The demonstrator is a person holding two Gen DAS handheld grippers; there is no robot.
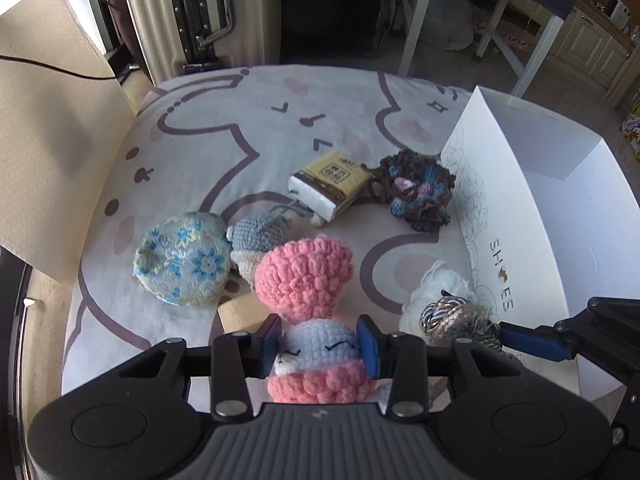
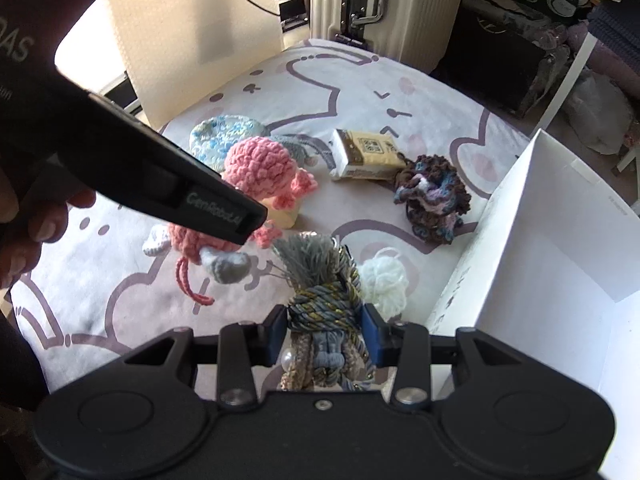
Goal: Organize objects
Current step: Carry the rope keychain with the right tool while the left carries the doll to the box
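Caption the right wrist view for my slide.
Right gripper clamps a tassel beside the white box.

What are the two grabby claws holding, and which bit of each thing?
The left gripper squeezes the pink crochet doll by its pale blue head. The right gripper squeezes the rope tassel around its knotted middle.

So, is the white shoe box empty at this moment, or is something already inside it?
Empty, as far as visible: the white shoe box shows only bare white walls and floor. Its near corner is hidden behind the right gripper.
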